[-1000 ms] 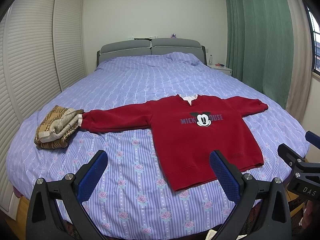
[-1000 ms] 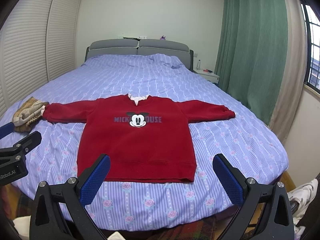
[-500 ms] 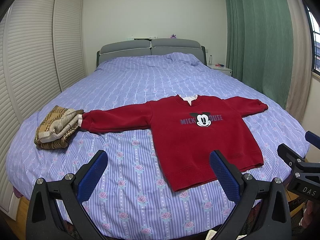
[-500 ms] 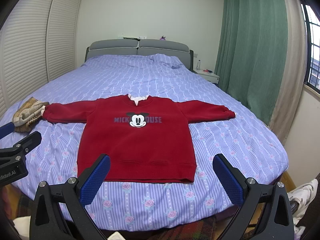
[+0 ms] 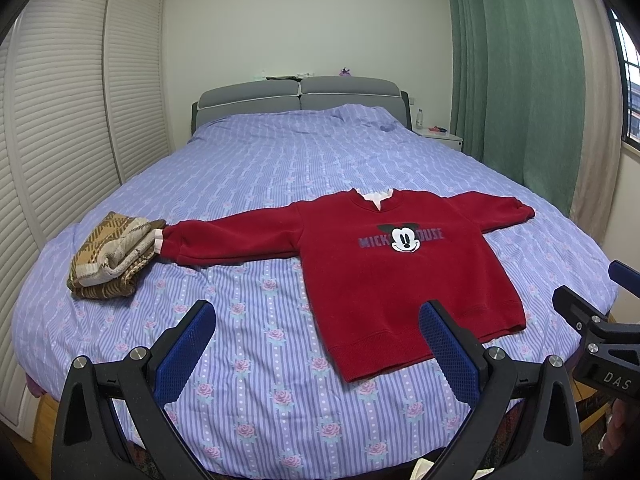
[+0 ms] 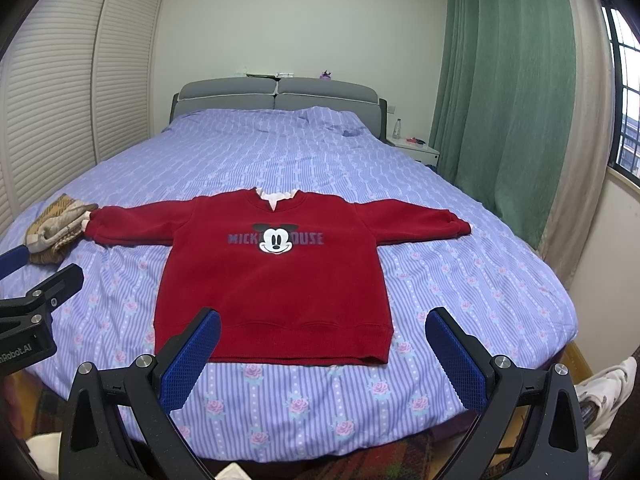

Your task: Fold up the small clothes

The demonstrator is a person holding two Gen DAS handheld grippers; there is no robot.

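A sweatshirt [image 6: 272,276] is lying flat on the bed [image 6: 460,280], its left cuff touching a folded garment [image 6: 52,228] sitting at the bed's left edge.

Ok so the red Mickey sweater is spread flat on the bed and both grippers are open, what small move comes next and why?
Probably bring the left hand-held gripper forward to the sweater's left sleeve cuff, since it lies stretched out, touching the folded tan garment. Both it and the right hand-held gripper are open, holding nothing; folding that sleeve inward seems the natural start.
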